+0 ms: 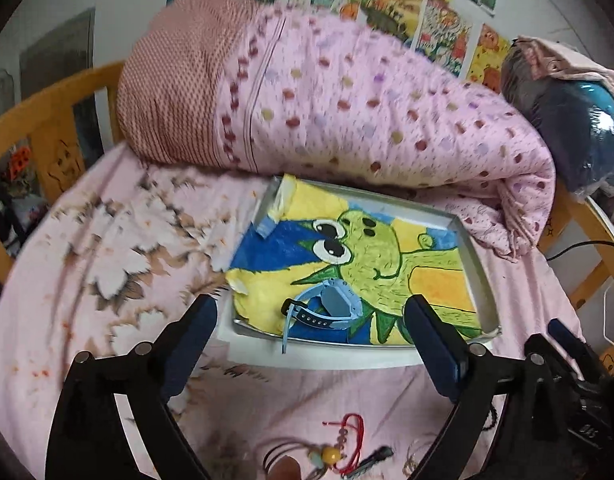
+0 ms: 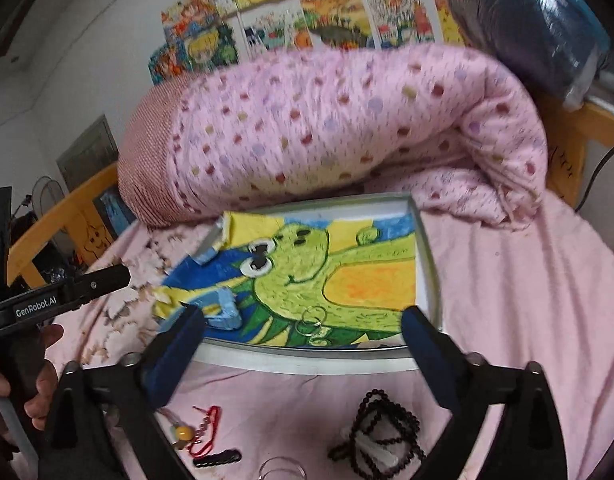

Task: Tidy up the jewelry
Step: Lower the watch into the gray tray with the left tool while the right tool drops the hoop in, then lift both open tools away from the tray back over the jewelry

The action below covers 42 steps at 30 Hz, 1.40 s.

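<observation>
My left gripper [image 1: 311,332]: spread, empty | my right gripper [image 2: 303,336]: spread, empty | blue watch [image 1: 327,308] and rings [image 2: 311,322] in tray [image 1: 479,268] (on bed).

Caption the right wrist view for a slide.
Open right gripper above a tray holding a blue watch and rings; beads wait on the bed.

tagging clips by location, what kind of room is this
Most likely a child's bedroom. The work surface is a bed with a floral pink sheet and a rolled pink polka-dot quilt, framed by a wooden bed rail, and children's crayon drawings are stuck on the wall behind.
</observation>
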Motion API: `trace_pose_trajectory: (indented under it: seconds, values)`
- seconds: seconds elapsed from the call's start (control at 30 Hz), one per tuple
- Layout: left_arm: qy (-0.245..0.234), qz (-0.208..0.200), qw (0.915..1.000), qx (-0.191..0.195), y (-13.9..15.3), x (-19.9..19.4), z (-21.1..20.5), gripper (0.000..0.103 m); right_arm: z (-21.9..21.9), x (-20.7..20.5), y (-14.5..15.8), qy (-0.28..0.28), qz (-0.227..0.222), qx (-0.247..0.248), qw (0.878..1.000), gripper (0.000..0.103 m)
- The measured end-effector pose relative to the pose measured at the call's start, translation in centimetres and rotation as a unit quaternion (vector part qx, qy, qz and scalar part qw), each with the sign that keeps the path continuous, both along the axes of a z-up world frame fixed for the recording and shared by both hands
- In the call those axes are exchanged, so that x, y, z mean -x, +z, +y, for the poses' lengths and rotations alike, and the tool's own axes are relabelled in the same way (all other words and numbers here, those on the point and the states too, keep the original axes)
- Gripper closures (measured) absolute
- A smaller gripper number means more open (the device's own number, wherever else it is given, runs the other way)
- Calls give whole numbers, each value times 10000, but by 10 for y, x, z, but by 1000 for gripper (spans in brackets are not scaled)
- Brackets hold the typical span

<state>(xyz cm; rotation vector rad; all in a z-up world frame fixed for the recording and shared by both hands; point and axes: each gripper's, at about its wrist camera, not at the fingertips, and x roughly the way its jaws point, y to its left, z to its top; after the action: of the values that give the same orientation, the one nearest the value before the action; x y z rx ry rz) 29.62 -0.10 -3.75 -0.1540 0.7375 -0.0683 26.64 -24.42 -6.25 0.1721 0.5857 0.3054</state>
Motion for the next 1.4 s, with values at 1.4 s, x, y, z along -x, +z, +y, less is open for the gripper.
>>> trace_pose_trajectory:
  seconds: [1.4]
  values:
    - [12, -589, 9970, -511, 40, 235, 48, 3, 13, 227, 40, -290, -466, 221, 9982, 0]
